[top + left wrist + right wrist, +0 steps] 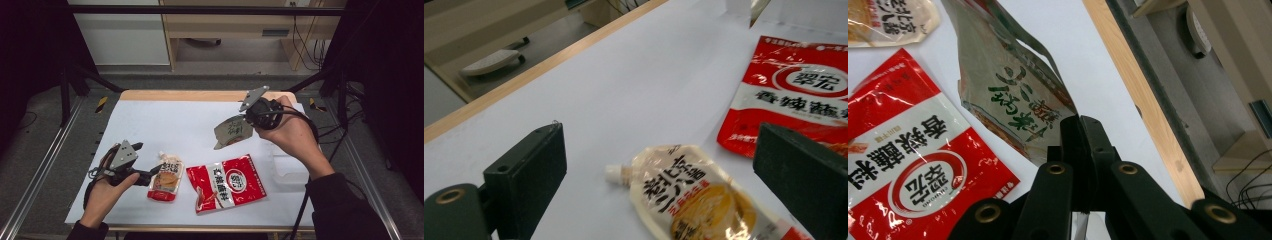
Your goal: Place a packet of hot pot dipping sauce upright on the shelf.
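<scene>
Left jaws: spread wide apart, nothing pressed between them; in the left gripper view the spout pouch [694, 197] lies on the sheet in the gap between the two black jaws, touching neither.
Right jaws: closed tight on one edge of the silver pouch [1013, 95], as the right gripper view shows.
Left gripper [156, 171]: low over the near left part of the table, held from below by the left hand [102, 192], its tips just beside the spout pouch.
Right gripper [243, 120]: raised over the far right part of the table in the right hand [290, 132], tips turned toward the middle.
Silver pouch [232, 131]: hangs off the table from the right gripper, tilted, green writing on its face.
Spout pouch [166, 180]: flat on the white sheet near the front edge, left of centre, its small cap toward the far side.
Red packet [227, 182]: flat near the front edge at the middle, just right of the spout pouch, apart from it.
Clear box [290, 167]: near the right edge, below the right forearm.
Table [165, 95]: wooden rim shows along the far edge, white sheet [170, 125] covers the top.
</scene>
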The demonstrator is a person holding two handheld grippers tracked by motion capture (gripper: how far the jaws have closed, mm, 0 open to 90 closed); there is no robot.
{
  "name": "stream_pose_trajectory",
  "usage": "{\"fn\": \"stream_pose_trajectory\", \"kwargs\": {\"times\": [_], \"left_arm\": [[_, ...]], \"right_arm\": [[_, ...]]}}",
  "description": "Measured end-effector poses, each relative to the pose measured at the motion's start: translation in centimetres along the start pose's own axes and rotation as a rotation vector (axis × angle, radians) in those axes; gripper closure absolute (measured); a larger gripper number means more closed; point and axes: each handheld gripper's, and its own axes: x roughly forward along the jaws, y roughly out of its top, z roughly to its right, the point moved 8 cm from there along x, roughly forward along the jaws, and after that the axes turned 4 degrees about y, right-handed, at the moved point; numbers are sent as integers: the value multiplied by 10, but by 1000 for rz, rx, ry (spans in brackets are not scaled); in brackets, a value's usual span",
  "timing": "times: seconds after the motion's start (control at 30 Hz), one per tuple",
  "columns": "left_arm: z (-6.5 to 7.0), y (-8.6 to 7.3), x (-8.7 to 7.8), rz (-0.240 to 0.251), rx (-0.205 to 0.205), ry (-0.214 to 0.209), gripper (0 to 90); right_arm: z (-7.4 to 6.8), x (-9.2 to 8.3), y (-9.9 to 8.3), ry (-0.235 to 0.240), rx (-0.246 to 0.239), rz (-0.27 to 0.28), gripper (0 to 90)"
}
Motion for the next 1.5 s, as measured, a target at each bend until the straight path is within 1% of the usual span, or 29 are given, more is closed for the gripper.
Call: {"fn": "stream_pose_trajectory", "kwargs": {"times": [0.13,0.23,0.27,0.3,0.33,0.37,0.43,0.53,0.6,0.67,0.87,1.1,1.17,1.27,1.33,1.37,1.4,1.47,1.5], "left_arm": [[-6,-18,0,-21,-18,24,61],[-10,-30,-1,-31,-28,54,61],[-12,-33,-1,-27,-20,67,61],[-12,-38,-2,-45,-24,74,61],[-14,-40,-2,-46,-17,84,61],[-14,-44,-3,-50,-37,90,60],[-16,-47,-5,-51,-44,103,60],[-23,-53,-12,-55,-60,145,59],[-26,-57,-17,-43,-103,154,59],[-27,-61,-20,-54,-104,168,59],[-30,-66,-21,-62,-119,182,59],[-33,-69,-21,-74,-124,189,59],[-33,-69,-20,-75,-124,192,59],[-33,-70,-20,-79,-122,191,59],[-33,-71,-20,-83,-120,190,59],[-33,-71,-20,-84,-120,190,59],[-33,-71,-20,-83,-123,192,59],[-33,-71,-20,-84,-122,191,59],[-33,-71,-20,-86,-120,190,59]], "right_arm": [[12,-5,-8,-15,27,-4,900],[20,-9,-13,-30,52,-7,900],[24,-10,-16,-34,58,-12,900],[27,-11,-18,-38,68,-9,900],[30,-13,-21,-42,78,-4,900],[33,-15,-23,-44,89,-2,900],[39,-18,-28,-52,109,6,900],[47,-24,-37,-69,131,11,900],[52,-29,-44,-84,147,13,900],[56,-32,-50,-96,166,15,900],[69,-41,-70,-127,216,7,900],[83,-49,-92,-167,279,10,900],[86,-51,-98,-175,293,3,900],[92,-51,-107,-192,316,-2,900],[95,-51,-113,-199,322,-6,900],[95,-51,-116,-198,334,-14,900],[97,-50,-119,-206,342,-14,900],[99,-49,-125,-206,363,-25,900],[100,-47,-128,-212,366,-21,900]]}}
